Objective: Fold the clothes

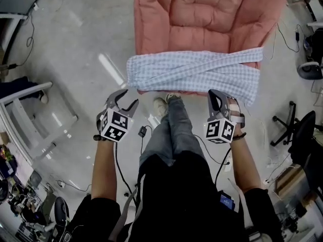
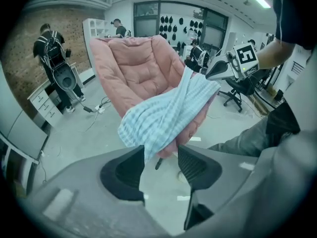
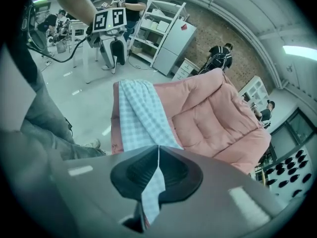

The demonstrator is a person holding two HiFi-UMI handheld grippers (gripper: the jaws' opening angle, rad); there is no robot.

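A light-blue checked garment point(image 1: 197, 72) lies in a folded band across the front edge of a pink cushioned chair point(image 1: 202, 14). My left gripper point(image 1: 128, 97) hovers just below the garment's left end. In the left gripper view it point(image 2: 161, 150) stands open, and the garment's point(image 2: 163, 113) corner hangs just beyond the pads without being pinched. My right gripper point(image 1: 216, 96) is at the garment's lower right edge. In the right gripper view it point(image 3: 158, 150) is shut on a strip of the garment point(image 3: 141, 113), which runs between the pads and hangs below them.
The person's legs point(image 1: 171, 135) and a shoe point(image 1: 160, 105) are between the grippers, in front of the chair. Office chairs point(image 1: 303, 130) stand at the right, a white frame point(image 1: 20, 115) at the left, and cables trail on the floor. People point(image 2: 49, 48) and shelving point(image 3: 163, 29) stand far behind.
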